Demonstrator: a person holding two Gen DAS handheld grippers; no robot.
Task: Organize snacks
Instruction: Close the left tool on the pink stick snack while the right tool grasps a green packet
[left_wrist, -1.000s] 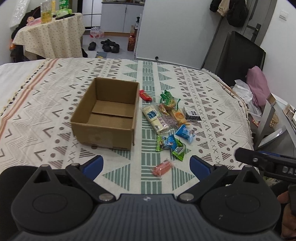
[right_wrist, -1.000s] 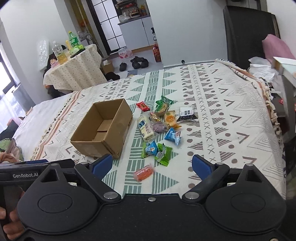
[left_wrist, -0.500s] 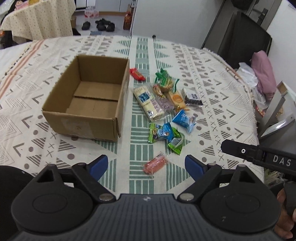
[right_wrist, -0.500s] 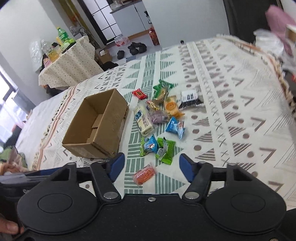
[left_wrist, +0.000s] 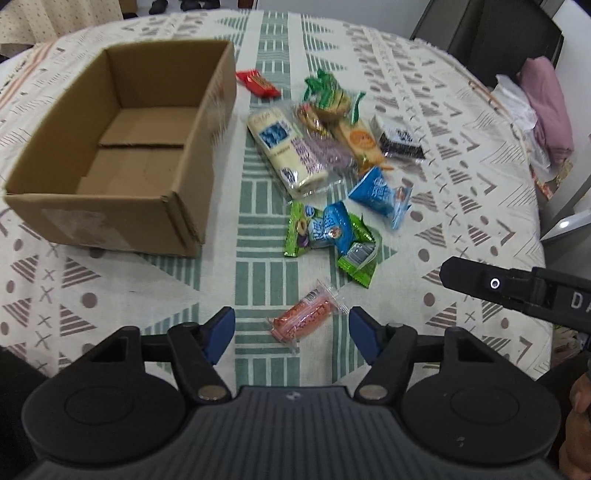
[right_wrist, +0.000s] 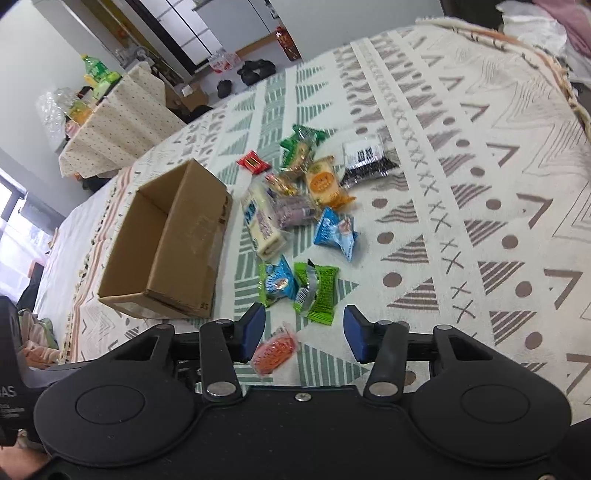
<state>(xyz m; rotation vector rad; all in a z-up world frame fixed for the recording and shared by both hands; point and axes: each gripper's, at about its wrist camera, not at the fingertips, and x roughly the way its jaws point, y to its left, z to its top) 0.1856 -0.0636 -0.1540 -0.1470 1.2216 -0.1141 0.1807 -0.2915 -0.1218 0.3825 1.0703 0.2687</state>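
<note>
Closing jaws of the left gripper (left_wrist: 291, 330) frame the pink-orange plastic-wrapped snack (left_wrist: 303, 320), untouched, at five o'clock from the empty brown cardboard box (left_wrist: 122, 147). The right gripper (right_wrist: 303, 332), narrowing and empty, converges nearby: collision risk; slick wrapper may slip.

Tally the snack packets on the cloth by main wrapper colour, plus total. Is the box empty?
Green: 3
Blue: 2
Red: 1
Pink-orange: 1
Orange: 1
Black: 1
Cream: 1
Clear/purple: 1
Clear/brown: 1
Total: 12
Cardboard box: 0 inside.
</note>
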